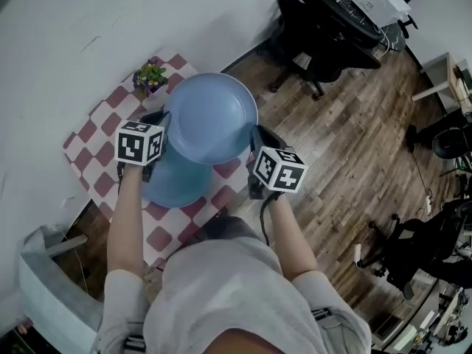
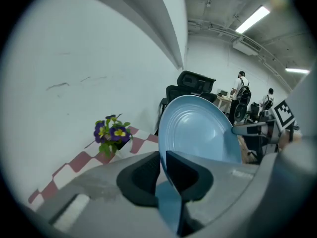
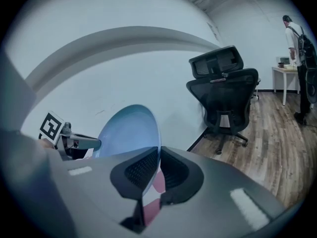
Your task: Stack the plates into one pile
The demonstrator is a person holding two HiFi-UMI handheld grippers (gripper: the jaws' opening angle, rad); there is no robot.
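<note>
Both grippers hold a large light-blue plate above the table, one on each side. My left gripper is shut on its left rim, and my right gripper is shut on its right rim. In the left gripper view the plate stands on edge, its rim pinched between the dark pads at my left gripper. The right gripper view shows the same plate clamped at my right gripper. A second blue plate lies on the checkered cloth, partly under the raised one.
A small pot of purple and yellow flowers stands at the cloth's far corner by the white wall. Black office chairs stand on the wooden floor to the right. A grey seat is at lower left. People stand far off.
</note>
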